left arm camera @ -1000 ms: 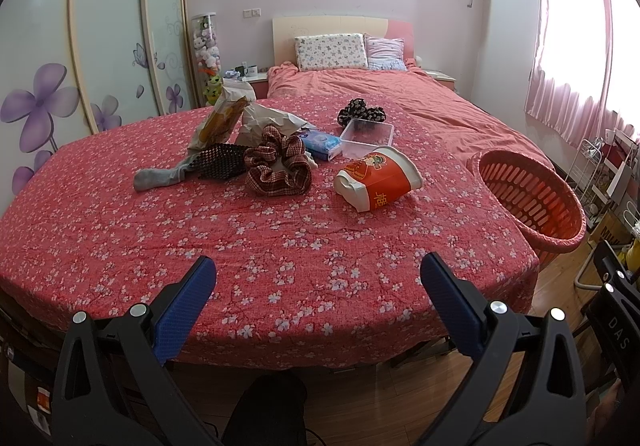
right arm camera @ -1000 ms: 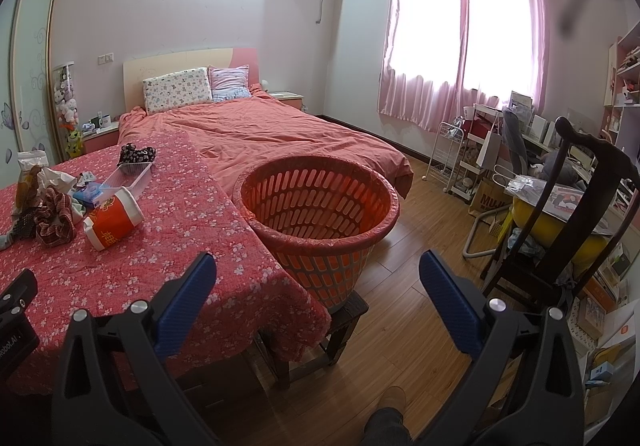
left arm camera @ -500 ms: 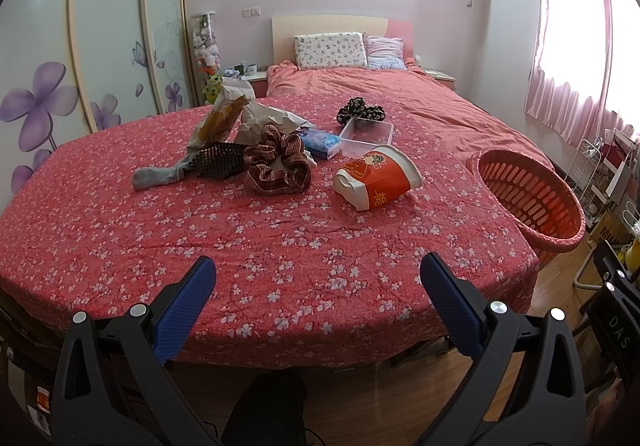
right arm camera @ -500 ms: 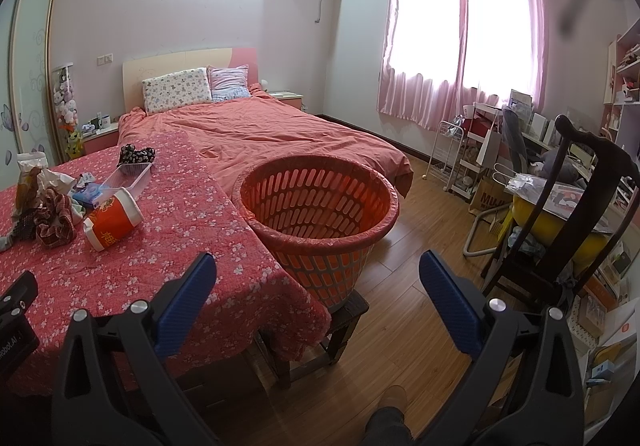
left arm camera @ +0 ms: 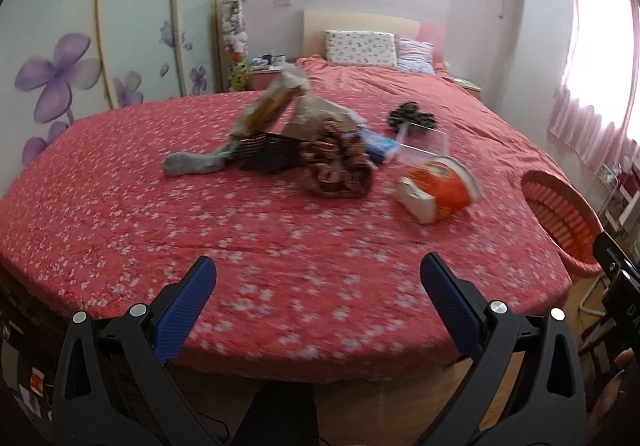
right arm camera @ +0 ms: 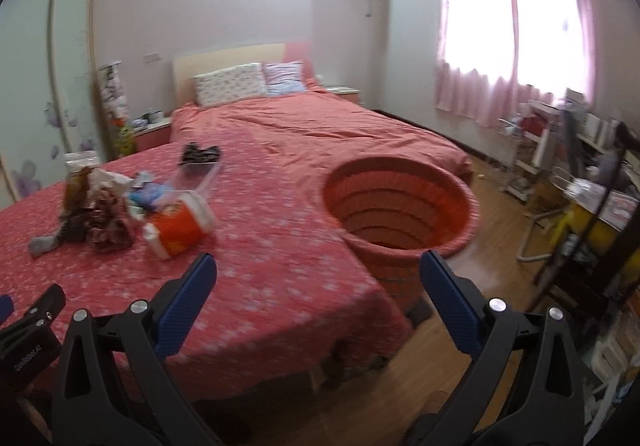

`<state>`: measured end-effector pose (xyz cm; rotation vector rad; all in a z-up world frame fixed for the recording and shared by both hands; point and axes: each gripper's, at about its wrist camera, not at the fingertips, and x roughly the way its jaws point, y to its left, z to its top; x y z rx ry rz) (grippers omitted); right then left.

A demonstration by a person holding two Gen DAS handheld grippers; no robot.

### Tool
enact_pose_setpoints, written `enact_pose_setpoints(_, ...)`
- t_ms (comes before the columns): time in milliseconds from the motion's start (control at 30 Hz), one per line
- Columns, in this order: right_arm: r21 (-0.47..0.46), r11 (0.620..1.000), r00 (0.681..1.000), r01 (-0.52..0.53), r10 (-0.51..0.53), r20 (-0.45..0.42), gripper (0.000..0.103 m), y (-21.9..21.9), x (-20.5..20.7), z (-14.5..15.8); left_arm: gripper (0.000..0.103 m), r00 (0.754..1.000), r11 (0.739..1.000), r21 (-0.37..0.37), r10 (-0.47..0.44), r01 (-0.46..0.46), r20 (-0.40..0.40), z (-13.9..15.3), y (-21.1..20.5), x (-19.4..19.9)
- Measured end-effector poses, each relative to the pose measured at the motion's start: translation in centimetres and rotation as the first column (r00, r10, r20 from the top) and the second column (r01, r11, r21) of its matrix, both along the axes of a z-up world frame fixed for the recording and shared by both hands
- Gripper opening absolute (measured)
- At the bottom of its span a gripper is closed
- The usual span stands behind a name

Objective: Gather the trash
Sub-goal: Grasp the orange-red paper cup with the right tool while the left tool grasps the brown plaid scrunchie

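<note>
A grey sock (left arm camera: 192, 164) is lying limp at the left end of the clutter on the red flowered cloth (left arm camera: 120, 206), touching a black mesh piece (left arm camera: 268, 154). Behind them a crinkled clear wrapper (left arm camera: 268, 110) is leaning upright. A ruffled checked fabric ring (left arm camera: 336, 170) is sitting just right of the mesh, and a tipped red paper tub (left arm camera: 440, 190) is lying on its side further right, with a clear plastic box (left arm camera: 424, 142) behind it. The round slatted orange basket (right arm camera: 400, 206) is standing at the cloth's right edge. Both the left gripper (left arm camera: 318, 278) and the right gripper (right arm camera: 318, 278) are hovering near, blue ribbed jaws spread wide, empty.
</note>
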<state>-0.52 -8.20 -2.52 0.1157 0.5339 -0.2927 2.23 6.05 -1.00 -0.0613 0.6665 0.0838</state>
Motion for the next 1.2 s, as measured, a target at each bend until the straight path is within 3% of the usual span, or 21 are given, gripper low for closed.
enact_pose_setpoints(267, 0.12, 0.987, 0.992, -0.108, 0.115, -0.052, 0.096, 4.1, 6.7, -1.4, 0.101, 0.996, 0.996, -0.006, 0.088, -0.088, 0.02, -0.2, 5.5, 1.8)
enact_pose_setpoints(500, 0.211, 0.975, 0.983, -0.071, 0.104, -0.151, 0.095, 5.3, 12.6, -4.2, 0.101, 0.993, 0.993, -0.02, 0.115, -0.115, 0.015, -0.5, 8.3, 3.1)
enact_pose_setpoints(700, 0.213, 0.975, 0.984, -0.06, 0.093, -0.151, 0.095, 4.7, 15.0, -4.2, 0.101, 0.995, 0.995, -0.008, 0.101, -0.101, 0.016, -0.8, 8.9, 4.2)
enact_pose_setpoints(833, 0.18, 0.982, 0.972, -0.053, 0.092, -0.214, 0.096, 4.8, 16.8, -5.2, 0.101, 0.996, 0.996, -0.008, 0.089, -0.089, 0.006, -1.0, 8.6, 5.1)
enact_pose_setpoints(933, 0.247, 0.968, 0.965, -0.048, 0.109, -0.239, 0.096, 4.8, 16.8, -6.1, 0.101, 0.997, 0.997, -0.009, 0.081, -0.081, 0.003, -1.1, 8.4, 5.4)
enact_pose_setpoints(1200, 0.266, 0.961, 0.96, -0.073, 0.14, -0.244, 0.095, 5.5, 18.2, -6.8, 0.101, 0.998, 0.998, 0.004, 0.057, -0.057, -0.001, -1.4, 7.9, 6.2)
